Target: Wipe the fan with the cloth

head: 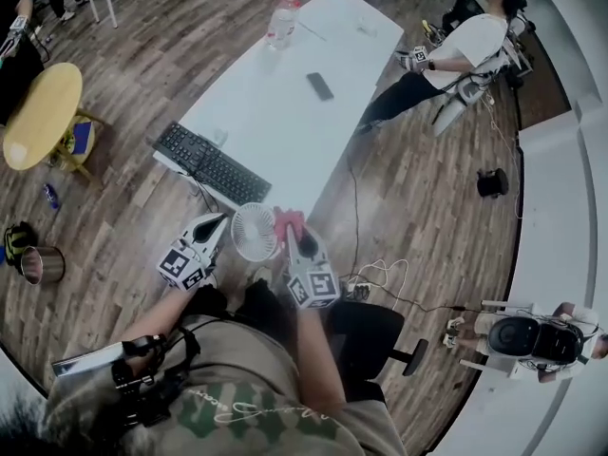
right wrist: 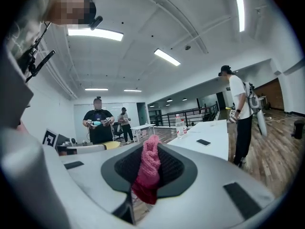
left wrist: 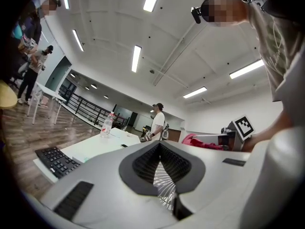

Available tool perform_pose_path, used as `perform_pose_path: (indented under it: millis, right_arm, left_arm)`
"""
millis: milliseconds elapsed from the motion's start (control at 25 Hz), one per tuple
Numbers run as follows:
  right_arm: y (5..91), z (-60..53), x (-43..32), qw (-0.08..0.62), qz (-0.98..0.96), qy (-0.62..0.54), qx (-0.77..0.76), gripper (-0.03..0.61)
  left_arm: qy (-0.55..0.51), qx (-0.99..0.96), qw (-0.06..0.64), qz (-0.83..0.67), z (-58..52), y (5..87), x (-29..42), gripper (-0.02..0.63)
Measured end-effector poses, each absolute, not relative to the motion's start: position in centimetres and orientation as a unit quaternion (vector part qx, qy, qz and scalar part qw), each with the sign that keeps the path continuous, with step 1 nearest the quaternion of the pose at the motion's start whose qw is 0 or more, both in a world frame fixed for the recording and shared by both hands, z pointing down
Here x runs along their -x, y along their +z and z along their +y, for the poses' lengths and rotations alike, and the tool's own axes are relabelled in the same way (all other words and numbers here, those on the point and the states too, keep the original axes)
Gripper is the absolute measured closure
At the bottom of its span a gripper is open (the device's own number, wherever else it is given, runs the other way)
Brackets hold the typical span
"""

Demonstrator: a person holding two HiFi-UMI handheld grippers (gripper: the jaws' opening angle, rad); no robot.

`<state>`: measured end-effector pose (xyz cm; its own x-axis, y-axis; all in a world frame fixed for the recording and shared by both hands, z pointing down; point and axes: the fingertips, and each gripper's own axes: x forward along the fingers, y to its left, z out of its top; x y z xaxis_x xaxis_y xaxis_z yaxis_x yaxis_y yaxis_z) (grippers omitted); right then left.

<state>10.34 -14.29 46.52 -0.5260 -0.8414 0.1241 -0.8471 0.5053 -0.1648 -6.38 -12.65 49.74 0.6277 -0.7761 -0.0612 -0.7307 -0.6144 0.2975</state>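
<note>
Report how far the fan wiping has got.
Done: both things are picked up. The left gripper is shut on the small white fan, at its grille; the right gripper grips the pink cloth. In hand: the cloth is at the fan's right rim, seemingly touching it. Left: the wiping itself; no view shows which parts are already wiped, so it may have barely begun.

A white counter (head: 275,112) carries a black keyboard (head: 211,164) at its near edge and a dark phone (head: 320,85) further along. A clear bottle (head: 281,22) stands at the far end.
</note>
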Motion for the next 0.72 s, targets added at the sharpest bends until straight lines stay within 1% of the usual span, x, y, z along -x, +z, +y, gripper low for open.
perform_pose_path:
  millis: [240,720]
  right_arm:
    - [46.4,-15.7,-8.2,0.016,-0.907,0.12,-0.404,0.482]
    - [47.4,-19.0,-6.0,0.014,-0.944,0.135,-0.301,0.482]
  left_arm:
    - [-0.085,-0.886,0.121,-0.44,-13.2,49.7,6.0,0.611]
    - [-0.069,-0.856,0.109,-0.501,-14.0,49.5,5.0,0.611]
